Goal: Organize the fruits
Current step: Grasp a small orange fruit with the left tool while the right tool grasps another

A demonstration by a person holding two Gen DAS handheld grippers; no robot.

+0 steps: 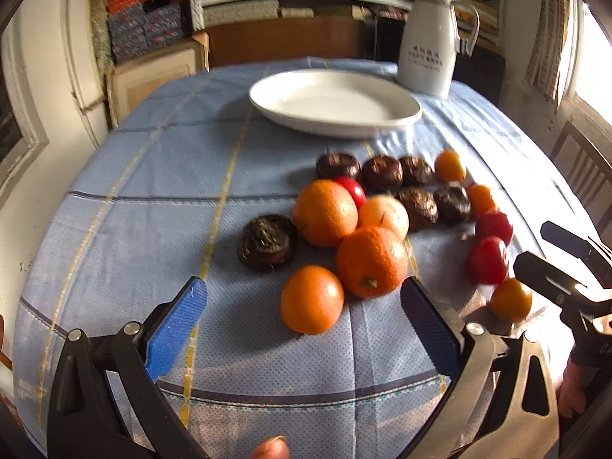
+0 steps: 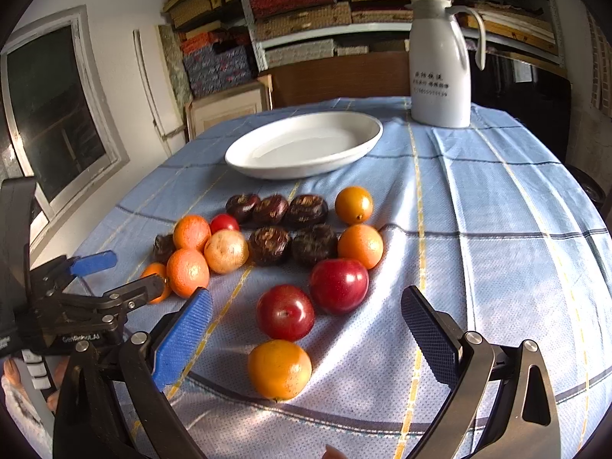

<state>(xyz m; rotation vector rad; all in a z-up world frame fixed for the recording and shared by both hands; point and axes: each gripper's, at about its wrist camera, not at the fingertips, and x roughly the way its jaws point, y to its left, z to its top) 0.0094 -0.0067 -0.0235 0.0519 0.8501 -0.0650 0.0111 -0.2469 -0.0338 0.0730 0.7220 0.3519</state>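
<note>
Fruit lies loose on a blue checked tablecloth [image 1: 134, 229]: several oranges, red plums, dark brown water chestnuts and small yellow-orange fruits. My left gripper [image 1: 302, 306] is open and empty, its blue pads either side of an orange [image 1: 311, 300] near the cloth. My right gripper [image 2: 306, 317] is open and empty, above a red plum [image 2: 285, 311] and a yellow-orange fruit [image 2: 279, 369]. An empty white oval plate [image 1: 334, 101] stands behind the fruit; it also shows in the right wrist view [image 2: 304, 145]. Each gripper shows at the edge of the other's view.
A white thermos jug [image 2: 440, 61] stands at the back right of the table, beside the plate. Shelves of stacked boxes and mats fill the wall behind. A window is on the left, a wooden chair [image 1: 585, 160] on the right.
</note>
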